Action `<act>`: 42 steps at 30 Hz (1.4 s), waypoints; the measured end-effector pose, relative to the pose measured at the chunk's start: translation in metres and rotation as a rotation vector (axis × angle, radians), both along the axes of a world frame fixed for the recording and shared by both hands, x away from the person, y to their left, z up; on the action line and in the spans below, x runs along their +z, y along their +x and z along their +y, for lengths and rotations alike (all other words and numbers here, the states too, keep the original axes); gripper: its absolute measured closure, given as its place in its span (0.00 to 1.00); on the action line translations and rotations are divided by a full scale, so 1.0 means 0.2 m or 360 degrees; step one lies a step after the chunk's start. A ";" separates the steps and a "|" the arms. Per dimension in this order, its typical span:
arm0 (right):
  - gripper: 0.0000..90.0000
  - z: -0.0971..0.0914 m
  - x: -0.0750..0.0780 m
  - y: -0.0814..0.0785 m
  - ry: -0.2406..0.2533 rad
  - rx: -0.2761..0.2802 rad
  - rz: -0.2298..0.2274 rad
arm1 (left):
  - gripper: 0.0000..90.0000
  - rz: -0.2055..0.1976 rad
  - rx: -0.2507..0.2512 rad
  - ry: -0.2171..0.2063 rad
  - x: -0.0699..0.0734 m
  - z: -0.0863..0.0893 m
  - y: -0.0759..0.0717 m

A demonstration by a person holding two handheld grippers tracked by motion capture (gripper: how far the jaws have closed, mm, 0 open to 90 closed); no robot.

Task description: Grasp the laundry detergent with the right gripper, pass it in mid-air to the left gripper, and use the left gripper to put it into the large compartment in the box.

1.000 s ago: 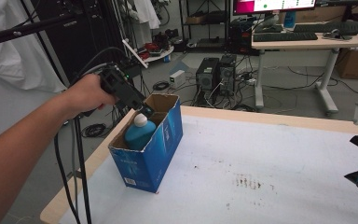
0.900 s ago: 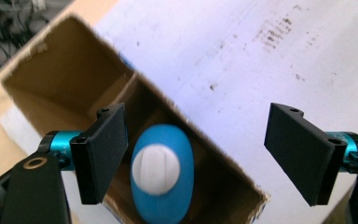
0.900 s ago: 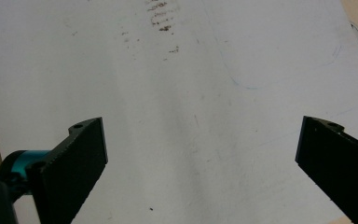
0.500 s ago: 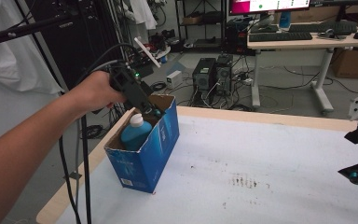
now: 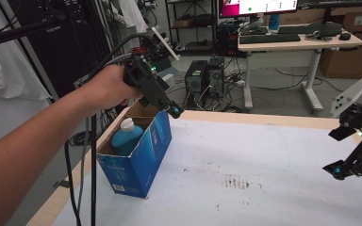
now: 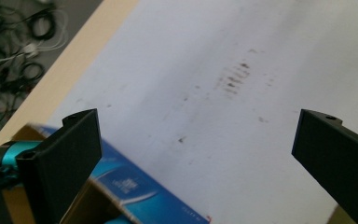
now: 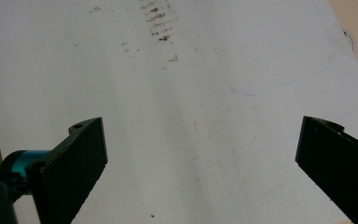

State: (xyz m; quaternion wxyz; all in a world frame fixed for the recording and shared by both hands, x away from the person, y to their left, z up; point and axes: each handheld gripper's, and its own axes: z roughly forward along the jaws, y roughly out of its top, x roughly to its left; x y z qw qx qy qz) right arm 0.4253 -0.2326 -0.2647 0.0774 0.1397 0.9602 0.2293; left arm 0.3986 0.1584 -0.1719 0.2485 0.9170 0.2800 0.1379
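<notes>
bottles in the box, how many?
1: a blue bottle with a white cap stands at the near end of the open blue box; the box walls may hide others.

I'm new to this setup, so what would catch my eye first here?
First the blue box at the table's left edge, open at the top, with a blue bottle standing inside. Just above it hangs the left claw, jaws wide apart and empty. Brown smudges mark the white tabletop.

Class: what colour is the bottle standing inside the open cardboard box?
The bottle is turquoise with a white cap, inside the blue box; clearest in the high view.
</notes>
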 end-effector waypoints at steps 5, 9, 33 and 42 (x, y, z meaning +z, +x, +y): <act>0.01 0.00 0.00 0.01 0.0012 -0.0007 0.0004 | 0.02 0.0011 -0.0067 0.0026 -0.01 -0.12 0.04; 0.01 0.00 0.00 0.02 0.0017 -0.0017 0.0011 | 0.02 0.0029 -0.0118 0.0051 -0.04 -0.20 0.07; 0.01 0.05 -0.02 0.02 0.0004 -0.0021 0.0007 | 0.02 0.0132 -0.0424 0.0168 -0.29 -0.49 0.13; 0.01 0.06 -0.04 0.03 -0.0007 -0.0013 0.0023 | 0.02 0.0169 -0.0488 0.0239 -0.40 -0.55 0.13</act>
